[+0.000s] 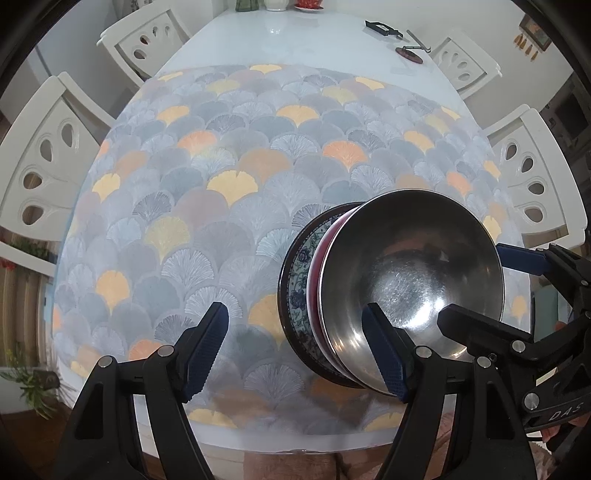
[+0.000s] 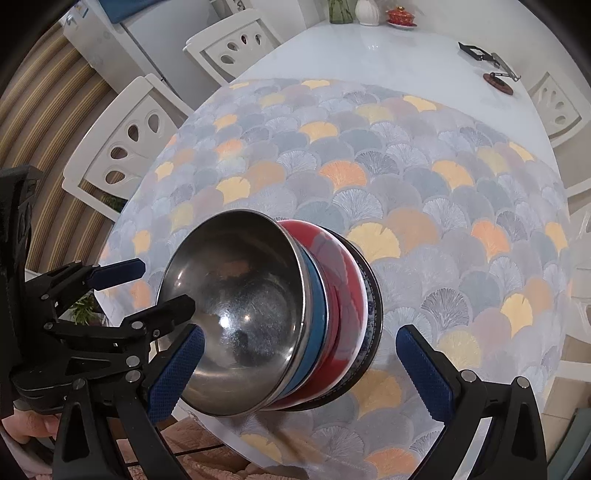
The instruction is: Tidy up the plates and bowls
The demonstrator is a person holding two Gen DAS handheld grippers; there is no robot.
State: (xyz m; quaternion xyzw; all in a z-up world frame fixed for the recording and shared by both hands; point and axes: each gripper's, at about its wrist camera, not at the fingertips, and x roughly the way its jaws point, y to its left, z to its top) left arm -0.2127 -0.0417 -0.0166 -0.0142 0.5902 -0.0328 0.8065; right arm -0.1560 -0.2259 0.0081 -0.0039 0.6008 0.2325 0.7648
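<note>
left gripper (image 1: 295, 349) spread about halfway, ribbed blue pads (image 1: 206, 347) empty; right gripper (image 2: 300, 373) spread wide, pads clear of the stack. between them, near the tabletop's front edge, a shiny scratched steel bowl (image 2: 240, 314) nests in a blue bowl (image 2: 317, 325), a glossy red bowl (image 2: 341, 295), then a floral plate (image 1: 295, 280) on the fan-patterned cloth (image 1: 229, 177). far end: bare white tabletop (image 1: 295, 37)

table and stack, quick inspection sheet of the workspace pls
surface: white table under a fan-pattern cloth.
job's things: steel bowl on top, then blue bowl, red bowl, patterned plate.
clutter: small dark tools, a vase and a red lidded cup at the far end.
grippers: left gripper open, empty; right gripper open around the stack, not gripping.
cables: one thin dark line below the near table edge, unclear.
surroundings: white chairs.
</note>
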